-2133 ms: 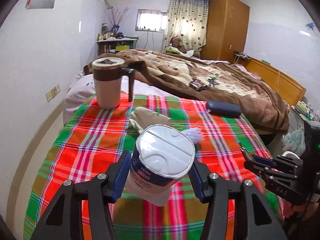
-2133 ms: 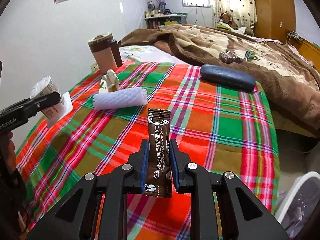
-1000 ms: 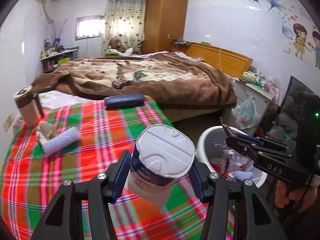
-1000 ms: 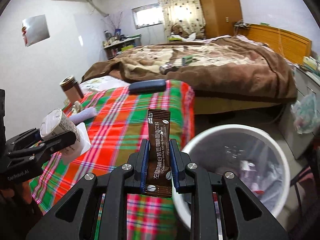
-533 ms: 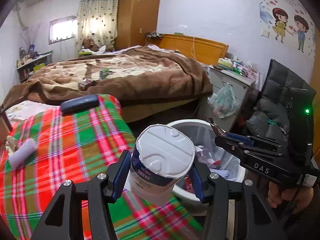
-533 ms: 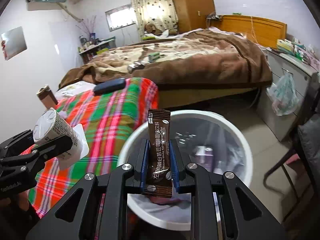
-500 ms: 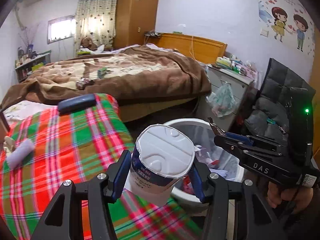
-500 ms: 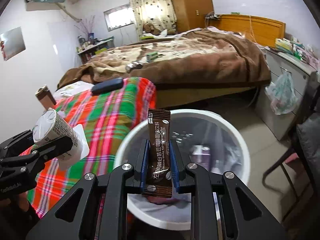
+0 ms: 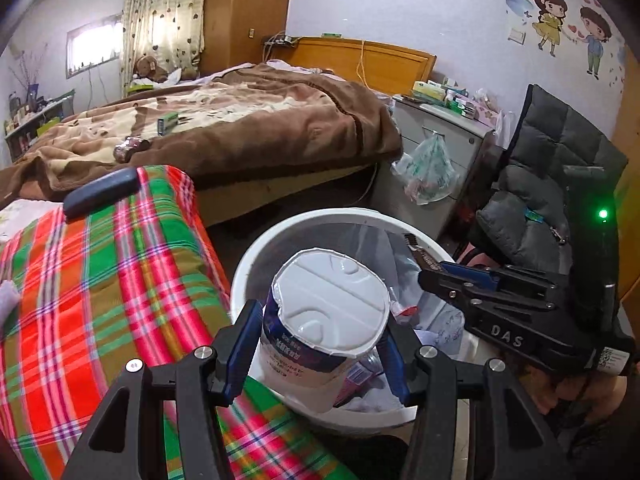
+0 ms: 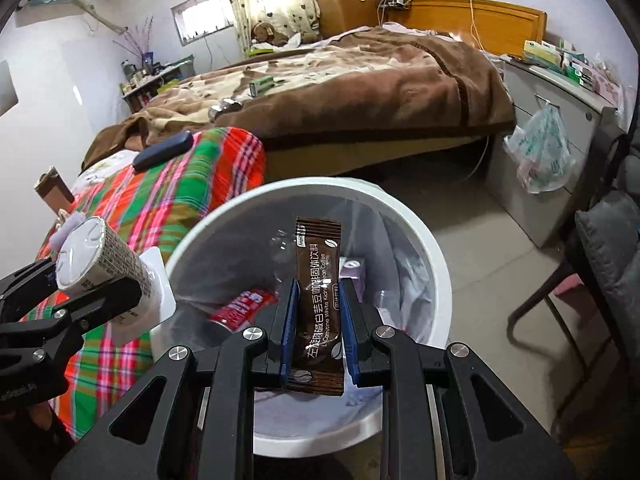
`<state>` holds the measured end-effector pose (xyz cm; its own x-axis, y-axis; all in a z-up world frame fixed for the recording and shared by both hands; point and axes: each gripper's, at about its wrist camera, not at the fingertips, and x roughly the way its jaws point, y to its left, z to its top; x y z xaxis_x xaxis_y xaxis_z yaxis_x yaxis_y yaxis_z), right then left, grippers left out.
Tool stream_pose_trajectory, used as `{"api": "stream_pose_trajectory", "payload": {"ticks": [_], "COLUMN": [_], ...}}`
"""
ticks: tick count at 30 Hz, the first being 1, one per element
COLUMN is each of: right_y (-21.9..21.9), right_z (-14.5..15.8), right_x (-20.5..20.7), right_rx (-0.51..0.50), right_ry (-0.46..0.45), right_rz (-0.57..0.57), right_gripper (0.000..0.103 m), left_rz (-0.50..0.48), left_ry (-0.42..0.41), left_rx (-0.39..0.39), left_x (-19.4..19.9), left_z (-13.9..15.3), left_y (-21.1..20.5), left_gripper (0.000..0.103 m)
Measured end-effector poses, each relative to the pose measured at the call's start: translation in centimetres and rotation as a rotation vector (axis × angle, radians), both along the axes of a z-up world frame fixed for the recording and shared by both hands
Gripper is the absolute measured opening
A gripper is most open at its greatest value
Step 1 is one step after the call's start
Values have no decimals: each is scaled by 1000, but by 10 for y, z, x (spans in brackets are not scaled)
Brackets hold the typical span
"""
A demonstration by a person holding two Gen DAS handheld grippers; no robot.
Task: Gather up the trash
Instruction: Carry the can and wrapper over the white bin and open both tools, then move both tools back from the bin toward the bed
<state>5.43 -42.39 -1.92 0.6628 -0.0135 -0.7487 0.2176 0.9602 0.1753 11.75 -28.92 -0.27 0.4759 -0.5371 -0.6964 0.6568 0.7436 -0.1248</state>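
My left gripper [image 9: 316, 354] is shut on a white yogurt cup [image 9: 326, 320] with a foil lid, held at the near rim of a white trash bin [image 9: 256, 252]. My right gripper [image 10: 318, 332] is shut on a brown coffee sachet [image 10: 318, 280], held upright above the open bin [image 10: 420, 232]. The bin holds a plastic liner and several pieces of trash, including a red wrapper [image 10: 240, 306]. The right gripper [image 9: 430, 268] shows over the bin's right side in the left wrist view. The left gripper and cup [image 10: 96, 260] show at the bin's left rim in the right wrist view.
A plaid-covered table [image 9: 100, 280] lies left of the bin, with a dark blue case [image 9: 100, 192] at its far edge. A bed with a brown blanket [image 9: 260, 128] is behind. A grey cabinet [image 10: 560, 120] with a hanging plastic bag [image 10: 544, 156] and a dark chair [image 9: 560, 168] stand right.
Both grippers have swung from over the plaid table to the trash bin, each keeping its hold. The bin is now closer and directly under the sachet.
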Motion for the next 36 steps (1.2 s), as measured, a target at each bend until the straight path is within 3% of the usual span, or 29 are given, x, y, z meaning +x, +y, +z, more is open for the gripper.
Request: {"api": "stream_pose_trajectory", "payload": {"ticks": [6,9,12,13,36], "right_y": [-5,-7,-9,-10,11], "right_z": [-4,-5,-4,-3,8], "right_x": [-2,-3,-4,-5,-7], "right_rx": [-6,-17,-19,-17,-13], "right_ry": [23,31,30,27,-12], "right_rz": [-12,-21,-28,-32,-22], "right_gripper": [22,24,51,55,55], "left_rz": [-9,6,10,13,102], "left_ry": [0,3,11,9,-20], "left_rx": [15,23,18,20,-13], "left_x": [-1,1,1,1,-5], "left_z": [-4,-6,-7,-7,12], "left_y": [-8,-6,-4,-4,47], "left_gripper": [57,65,65,65,66]}}
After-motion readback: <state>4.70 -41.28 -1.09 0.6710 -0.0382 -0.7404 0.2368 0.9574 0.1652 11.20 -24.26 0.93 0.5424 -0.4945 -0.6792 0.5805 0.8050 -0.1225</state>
